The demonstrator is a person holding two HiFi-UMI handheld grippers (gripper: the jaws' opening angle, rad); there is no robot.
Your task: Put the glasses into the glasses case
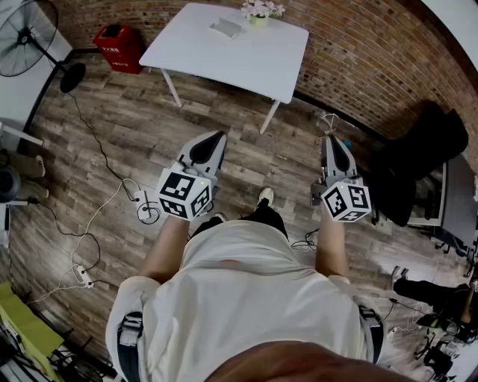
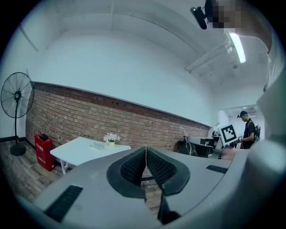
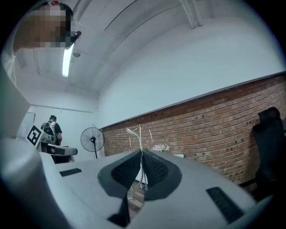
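A white table (image 1: 246,60) stands some way ahead of me on the wooden floor. On its far part lies a flat grey thing (image 1: 225,28) that may be the glasses case, beside a small pot of flowers (image 1: 261,11). I cannot make out any glasses. In the left gripper view the same table (image 2: 76,152) and flowers (image 2: 111,138) show at the left. My left gripper (image 1: 216,137) and right gripper (image 1: 331,139) hang over the floor, well short of the table. Both are shut with nothing between the jaws, as the left gripper (image 2: 145,149) and right gripper (image 3: 140,151) show up close.
A red box (image 1: 118,46) and a standing fan (image 1: 26,37) are left of the table. A black chair (image 1: 429,149) stands at the right. Cables and a power strip (image 1: 82,277) lie on the floor at the left. Another person (image 2: 247,129) stands far off.
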